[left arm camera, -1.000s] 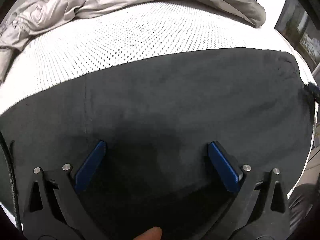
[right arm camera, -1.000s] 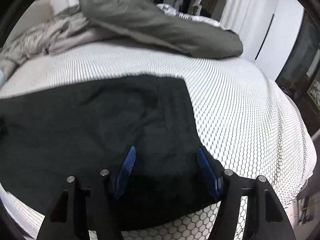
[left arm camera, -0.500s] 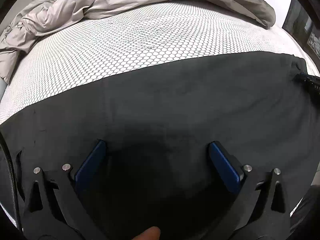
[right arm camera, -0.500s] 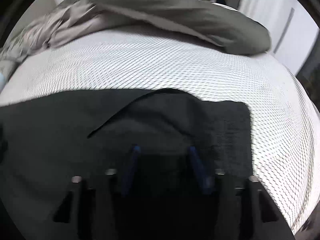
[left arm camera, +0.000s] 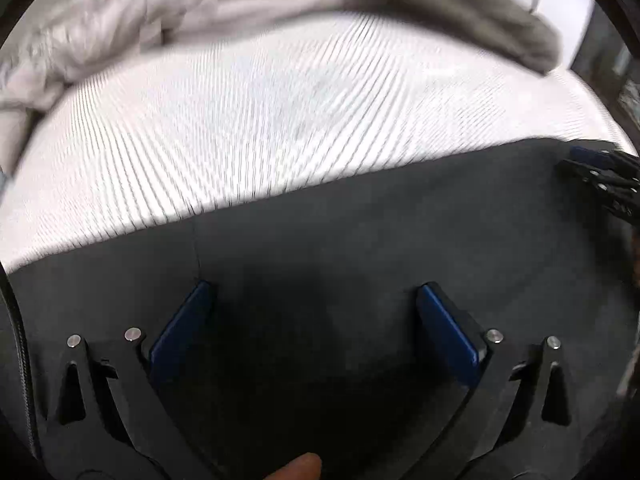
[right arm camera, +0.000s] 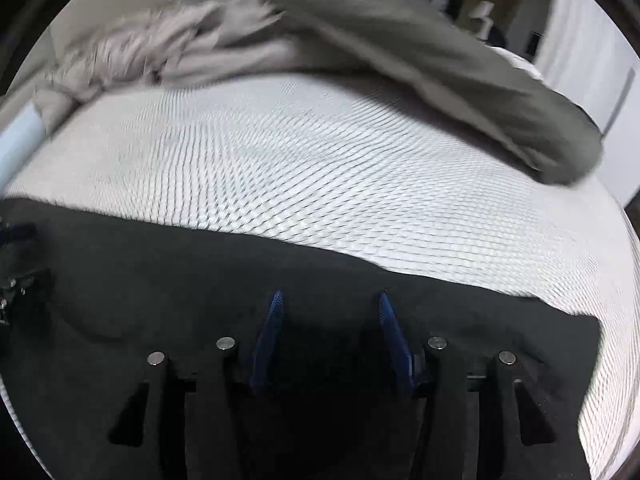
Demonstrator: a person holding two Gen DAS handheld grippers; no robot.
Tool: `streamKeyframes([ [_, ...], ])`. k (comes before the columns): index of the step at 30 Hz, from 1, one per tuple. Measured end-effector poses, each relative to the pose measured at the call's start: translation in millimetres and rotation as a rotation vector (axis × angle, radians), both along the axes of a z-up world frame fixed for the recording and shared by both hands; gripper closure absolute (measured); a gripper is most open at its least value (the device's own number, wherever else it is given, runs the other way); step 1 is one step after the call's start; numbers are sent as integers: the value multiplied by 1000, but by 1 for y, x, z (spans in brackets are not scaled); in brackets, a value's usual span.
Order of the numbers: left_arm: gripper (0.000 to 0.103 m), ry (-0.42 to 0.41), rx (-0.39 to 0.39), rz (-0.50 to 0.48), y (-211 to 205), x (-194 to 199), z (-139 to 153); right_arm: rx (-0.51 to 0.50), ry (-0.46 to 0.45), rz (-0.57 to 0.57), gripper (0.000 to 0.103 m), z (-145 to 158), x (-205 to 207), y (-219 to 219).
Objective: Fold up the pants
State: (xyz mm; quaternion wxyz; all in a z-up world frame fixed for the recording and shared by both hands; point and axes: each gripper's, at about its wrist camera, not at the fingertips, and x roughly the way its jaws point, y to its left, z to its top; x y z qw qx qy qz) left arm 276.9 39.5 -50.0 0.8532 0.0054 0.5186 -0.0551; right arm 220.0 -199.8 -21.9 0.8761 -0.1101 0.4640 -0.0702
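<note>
A: Broadly, biggest item first: bed (left arm camera: 280, 120), white honeycomb-print cover, fills the upper half of both wrist views. Grey duvet (right arm camera: 420, 48) bunched along the top edge. Both frames motion-blurred, so edges are soft.

B: And the pants (left arm camera: 380, 240)?

A: Black, spread flat across the lower half of each frame, far edge running as a slanted line across the middle. A seam shows just above the left pad in the left wrist view. In the right wrist view one end of the cloth stops at the lower right.

B: Risks?

A: My judgement: the layers are dark on dark, so a pinch could take only the top layer, or catch the bed cover beneath, and the fold would go skewed. Uneven pull between the two sides would drag the cloth rather than lift it.

B: Grippers?

A: Left gripper (left arm camera: 316, 296) spread wide, nothing between the pads, pants directly under and ahead of it. Right gripper (right arm camera: 330, 300) partly spread, narrower gap, also hovering over the cloth; whether the tips touch the fabric, cannot tell. Each gripper shows at the far edge of the other's frame.

B: Smallest thing?

A: A fingertip (left arm camera: 300, 468) at bottom centre, left wrist view.
</note>
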Motion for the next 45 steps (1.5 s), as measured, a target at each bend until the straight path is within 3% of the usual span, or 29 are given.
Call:
streamKeyframes([
  [2, 0, -25, -11, 2, 2, 0, 0, -64, -4, -53, 49, -8, 4, -22],
  [5, 0, -24, -21, -3, 4, -1, 1, -161, -32, -267, 49, 0, -5, -76],
  [6, 0, -26, -25, -6, 7, 1, 1, -158, -41, -310, 50, 3, -10, -92],
  [7, 0, -28, -22, -9, 7, 2, 1, -85, -49, -336, 51, 6, -16, -109],
  [9, 0, -27, -16, -9, 6, 2, 1, -1, -73, -337, 58, 12, -26, -125],
  [13, 1, -25, -11, -1, 1, -2, 4, 21, -121, -270, 58, 33, -40, -113],
  [16, 1, -46, -33, -11, -1, -14, 14, -29, -105, -256, 55, 32, -58, -113],
  [19, 1, -31, 0, -33, -11, -31, 13, -65, -33, -318, 52, -1, -49, -135],
  [21, 1, -29, 41, -6, -13, -40, 12, -88, -48, -319, 51, 2, -51, -131],
  [23, 1, -36, 18, 3, -14, -52, 17, -89, -69, -311, 41, 16, -62, -119],
  [26, 1, -76, -48, -32, -29, -79, 32, 10, -110, -236, 39, 33, -84, -95],
  [28, 1, -89, -75, -82, -54, -96, 36, 30, -103, -121, 34, 30, -100, -69],
  [31, 1, -52, -95, -211, -93, -114, 28, 41, -24, 11, 33, 11, -111, -41],
  [32, 1, -44, -86, -242, -102, -118, 24, 1, 5, 27, 33, 2, -116, -37],
  [35, 1, -62, -50, -257, -108, -128, 17, -39, -13, 2, 31, 0, -131, -55],
  [38, 1, -64, -64, -243, -101, -133, 19, -69, -67, -98, 31, 9, -155, -89],
  [40, 1, -62, -57, -230, -98, -134, 22, -91, -83, -174, 24, 9, -167, -110],
  [43, 1, -94, -44, -234, -102, -133, 31, 52, -133, -185, 24, 23, -185, -120],
  [45, 1, -129, -90, -258, -109, -139, 43, 173, -188, -210, 24, 34, -200, -130],
])
